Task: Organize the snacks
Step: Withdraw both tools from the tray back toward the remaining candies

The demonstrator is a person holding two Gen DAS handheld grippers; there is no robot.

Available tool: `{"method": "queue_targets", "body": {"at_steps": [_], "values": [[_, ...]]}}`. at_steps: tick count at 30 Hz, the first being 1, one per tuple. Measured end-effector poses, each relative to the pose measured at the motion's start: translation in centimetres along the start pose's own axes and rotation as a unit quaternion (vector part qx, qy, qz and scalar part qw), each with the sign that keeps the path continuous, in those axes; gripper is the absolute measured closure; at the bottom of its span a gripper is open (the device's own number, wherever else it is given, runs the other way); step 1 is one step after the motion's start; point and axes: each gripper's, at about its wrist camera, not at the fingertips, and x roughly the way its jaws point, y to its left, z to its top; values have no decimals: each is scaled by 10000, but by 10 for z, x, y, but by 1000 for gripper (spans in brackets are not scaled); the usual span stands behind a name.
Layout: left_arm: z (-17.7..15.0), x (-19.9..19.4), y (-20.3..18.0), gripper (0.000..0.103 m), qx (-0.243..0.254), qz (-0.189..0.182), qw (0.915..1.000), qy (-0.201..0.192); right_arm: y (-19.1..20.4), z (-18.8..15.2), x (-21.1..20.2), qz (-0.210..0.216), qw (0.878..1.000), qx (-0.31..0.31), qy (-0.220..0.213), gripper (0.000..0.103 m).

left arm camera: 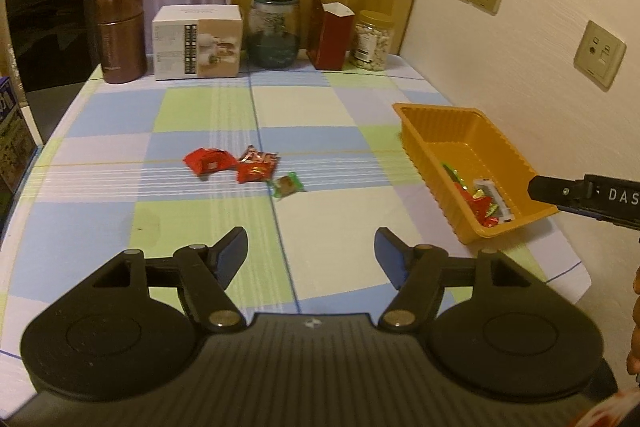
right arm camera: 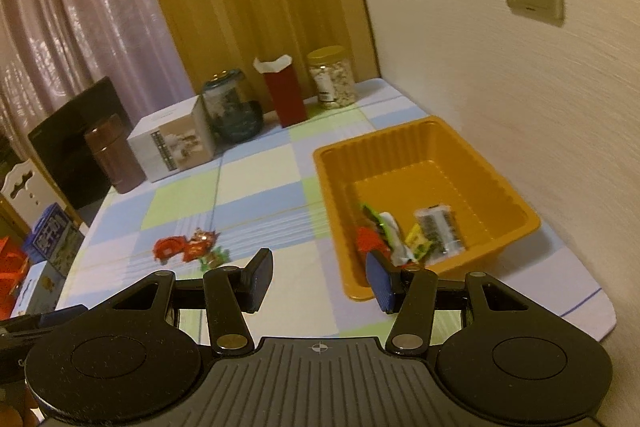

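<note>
Above the tablecloth [left arm camera: 320, 115], both claws agape, empty.

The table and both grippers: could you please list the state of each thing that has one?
Orange tray: on the table, partly filled with wrapped snacks.
Two red packets: loose on the tablecloth, touching.
Green snack: loose beside them.
Red carton: upright, top open.
Nut jar: upright, lid on.
Left gripper: jaws open, empty.
Right gripper: jaws open, empty.
</note>
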Motion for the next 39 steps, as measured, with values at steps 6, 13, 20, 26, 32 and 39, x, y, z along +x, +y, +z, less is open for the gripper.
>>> {"method": "queue_targets", "body": {"at_steps": [6,13,20,26,32,39], "values": [[-1,-3,14,35,-71,112,9999,-3,14,-2,5,108,9999,-121,58,51],[-1,2,33,33,-117,209,9997,8,29,-5,17,208,9993,-258,148,51],[1,14,62,29,-110,424,9990,38,50,-8,46,328,9981,-421,295,51],[10,34,86,25,-2,547,9985,62,66,-11,77,413,9965,-610,406,51],[16,65,110,25,46,570,9983,151,82,-14,118,512,9935,-872,523,51],[21,107,131,25,93,546,9982,233,99,-22,167,654,9884,-1199,665,49]]}}
